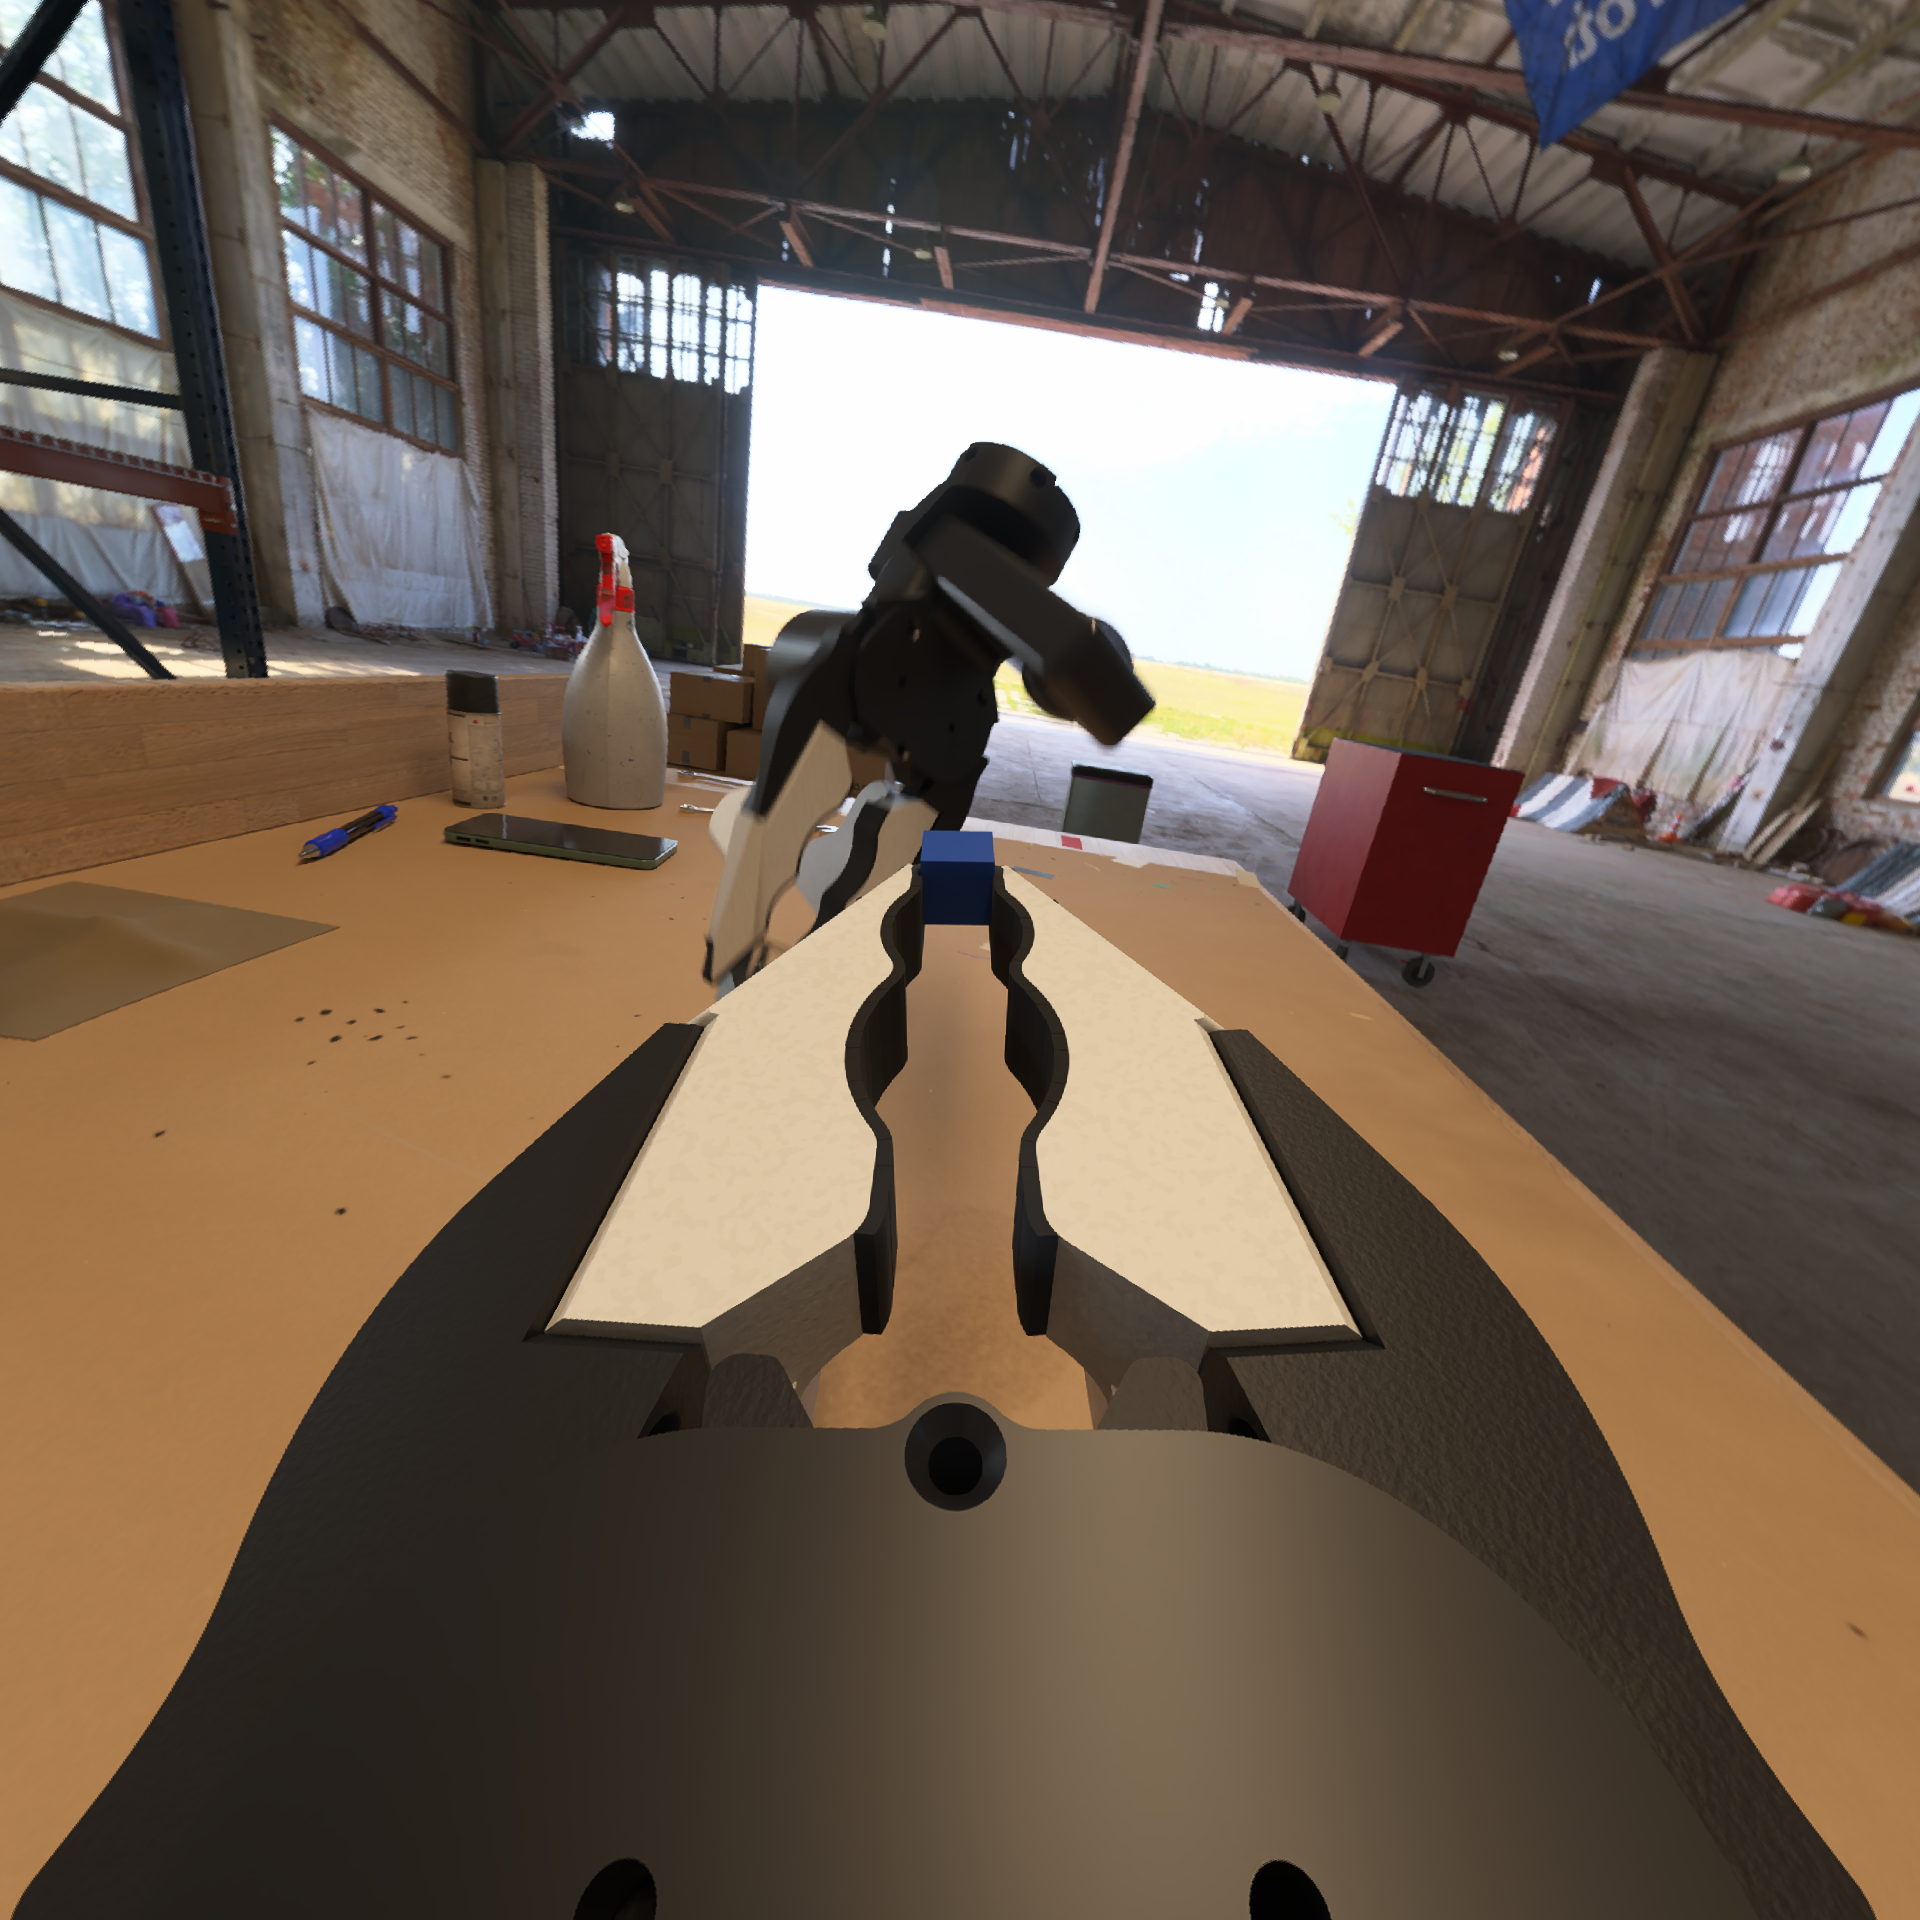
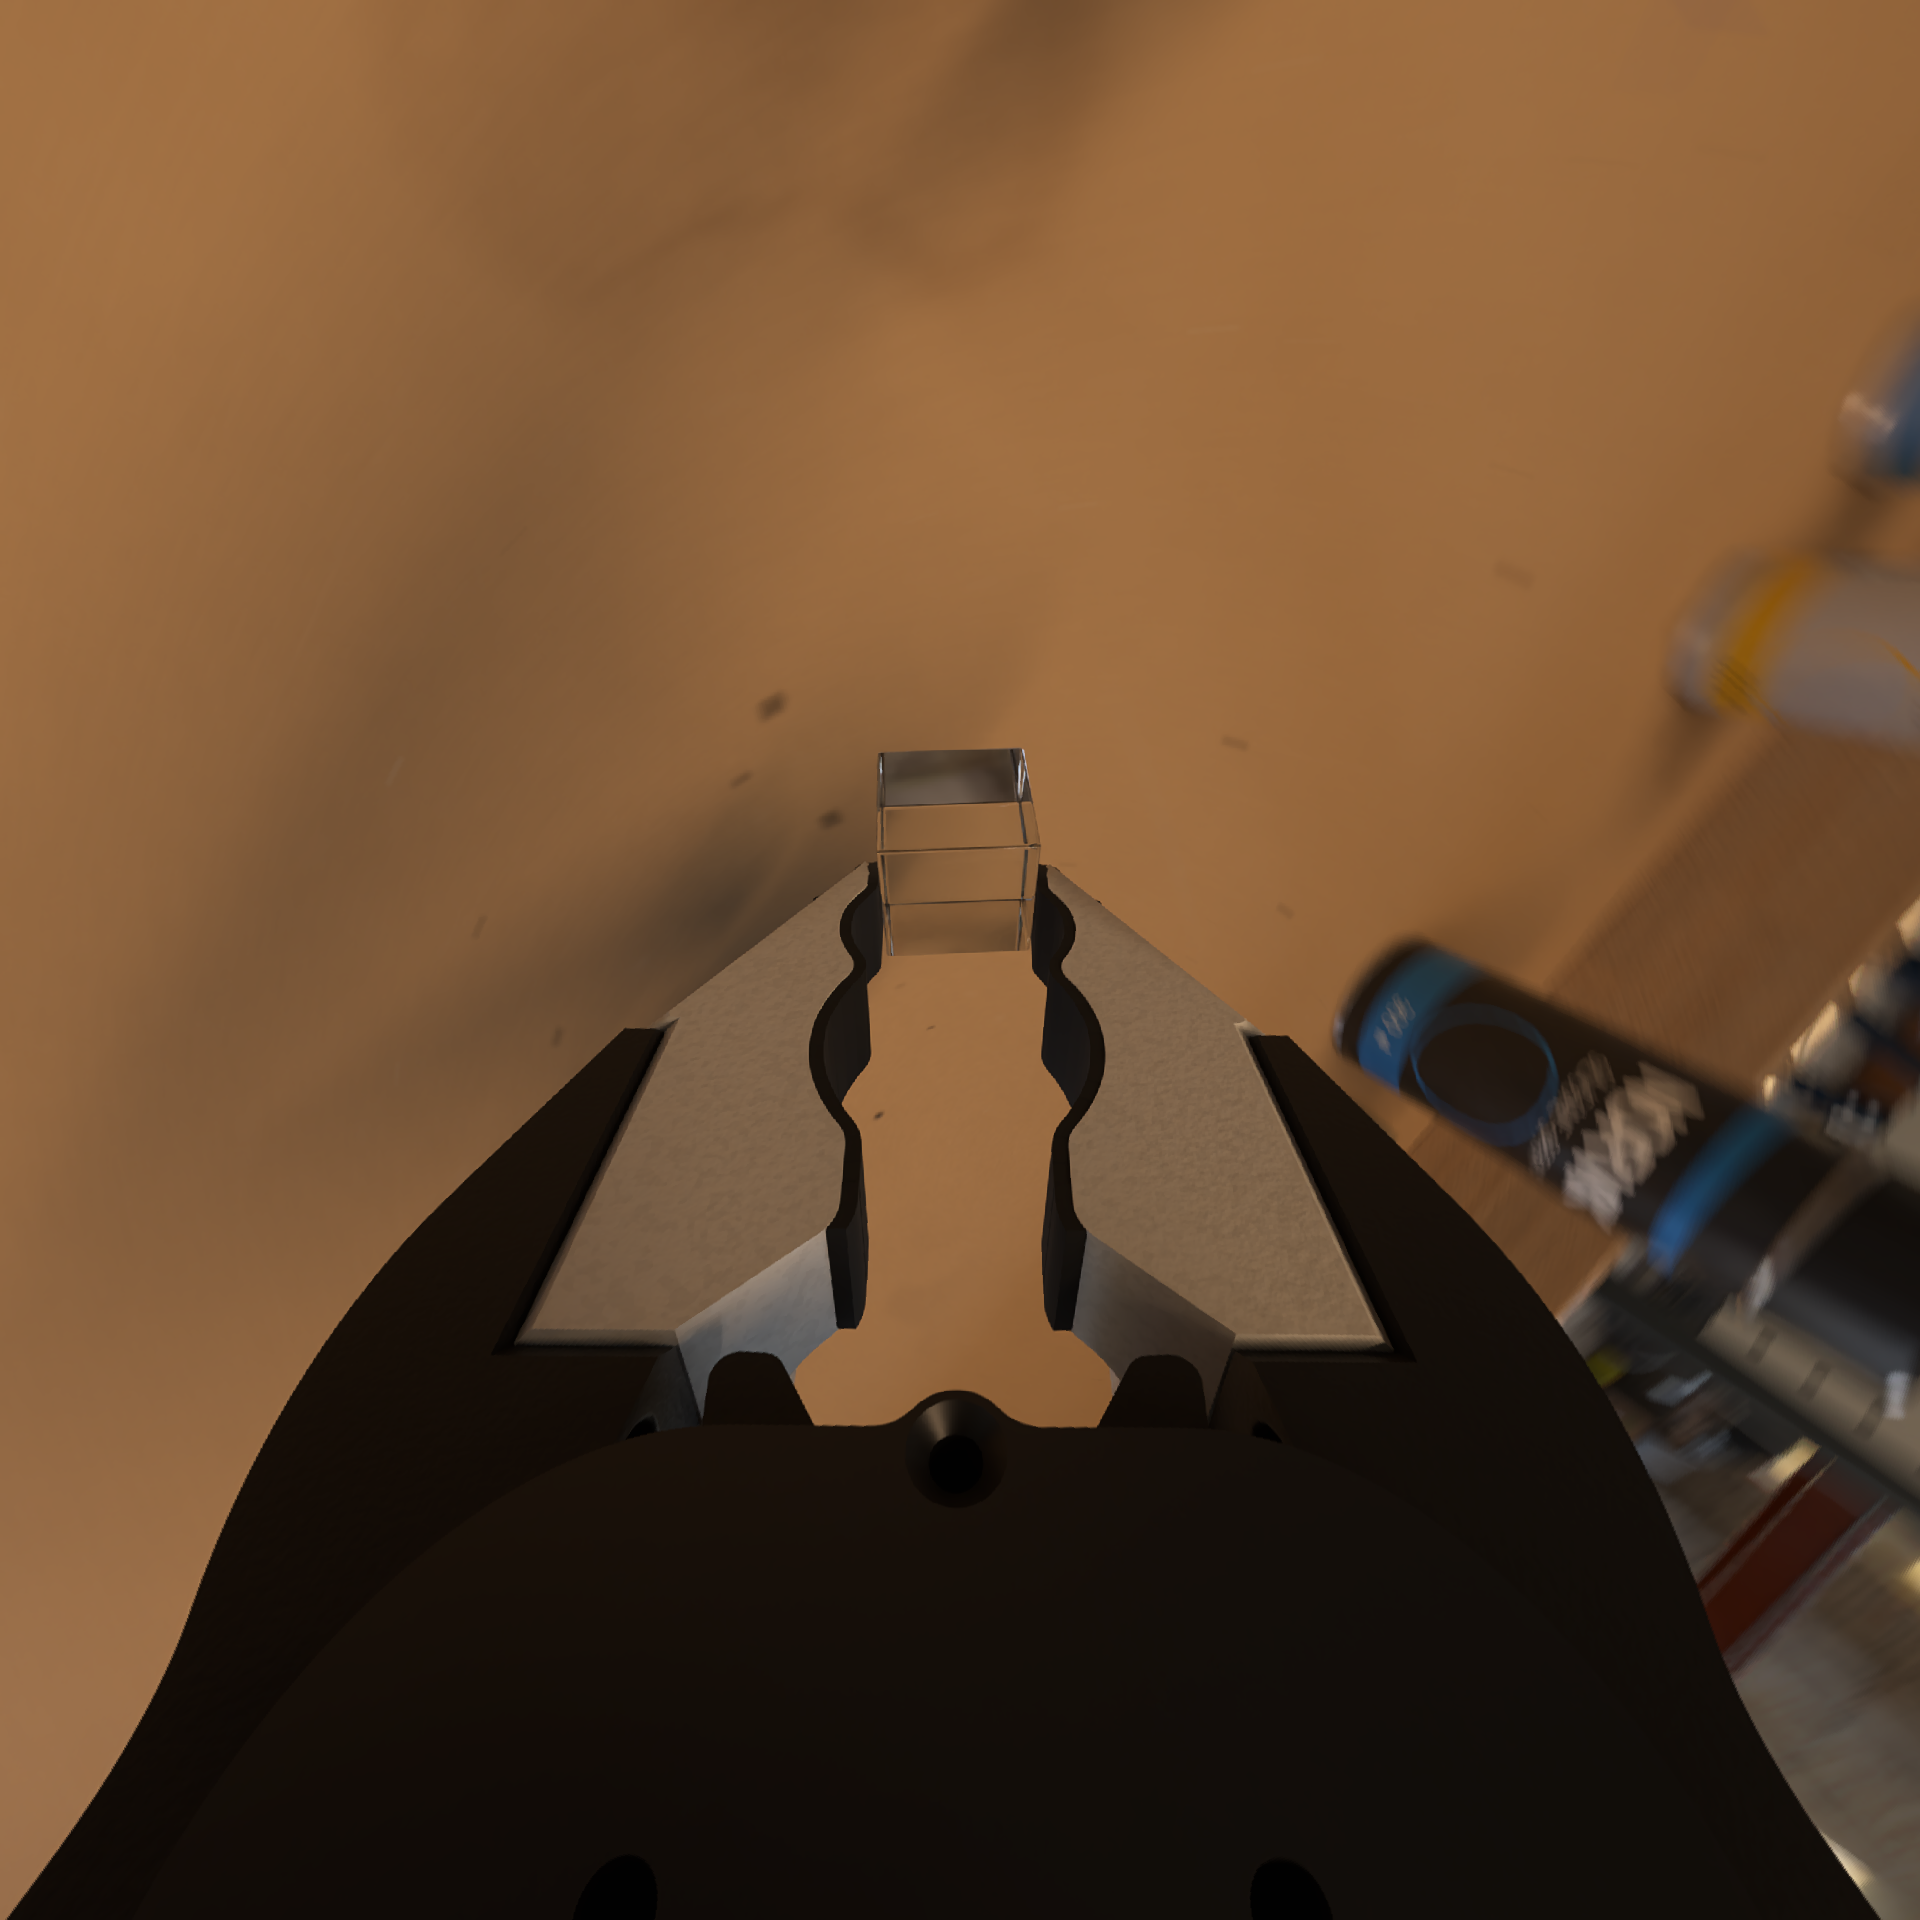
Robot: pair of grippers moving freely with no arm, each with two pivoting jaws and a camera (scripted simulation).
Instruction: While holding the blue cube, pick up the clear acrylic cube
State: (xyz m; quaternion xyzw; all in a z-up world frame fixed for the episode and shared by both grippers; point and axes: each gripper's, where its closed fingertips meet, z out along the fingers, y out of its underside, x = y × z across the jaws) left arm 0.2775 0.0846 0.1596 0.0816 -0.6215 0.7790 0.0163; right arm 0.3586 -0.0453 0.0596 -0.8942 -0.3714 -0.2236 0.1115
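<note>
My left gripper (image 1: 957, 896) is shut on a small blue cube (image 1: 957, 878), held between its fingertips above the brown table (image 1: 312, 1143). My right gripper (image 2: 957, 909) points down at the table with a clear acrylic cube (image 2: 957, 852) between its fingertips; both tips touch the cube's sides. The right gripper also shows in the left wrist view (image 1: 769, 935), just left of and beyond the blue cube, tilted down toward the table. The clear cube does not show there.
A white spray bottle (image 1: 613, 717), a spray can (image 1: 475, 740), a phone (image 1: 561, 840) and a blue pen (image 1: 348, 831) lie at the back left. A grey mat (image 1: 125, 951) is at the left. Blurred cans (image 2: 1507, 1081) lie right of the right gripper. A red cabinet (image 1: 1397, 842) stands off the table.
</note>
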